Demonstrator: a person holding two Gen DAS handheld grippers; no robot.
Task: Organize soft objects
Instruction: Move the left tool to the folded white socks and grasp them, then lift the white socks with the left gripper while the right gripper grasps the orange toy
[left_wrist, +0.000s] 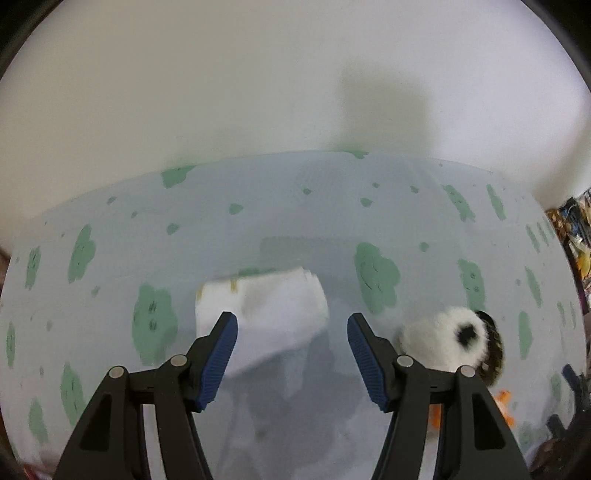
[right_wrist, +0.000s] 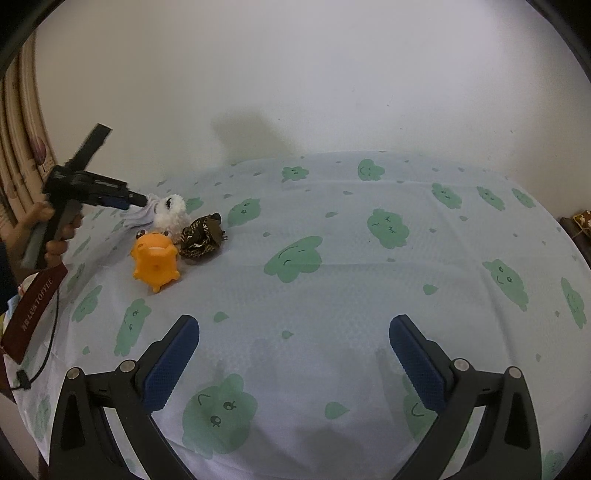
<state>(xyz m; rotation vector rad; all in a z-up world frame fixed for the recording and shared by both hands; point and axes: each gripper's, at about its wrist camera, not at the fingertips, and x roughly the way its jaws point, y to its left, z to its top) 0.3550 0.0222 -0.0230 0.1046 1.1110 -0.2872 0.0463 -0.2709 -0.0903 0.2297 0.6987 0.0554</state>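
Four soft things, with the white cloth (left_wrist: 262, 314) mid-frame, sit bunched together, likely to keep them tidy, while the left gripper (left_wrist: 291, 332) hangs apart and empty above the cloth, maybe to grab it.

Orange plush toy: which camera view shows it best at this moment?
The right wrist view: the orange plush toy sits whole and sharp on the cloud-print sheet, beside a white fluffy toy. In the left wrist view only orange slivers show behind the left gripper, blurred.
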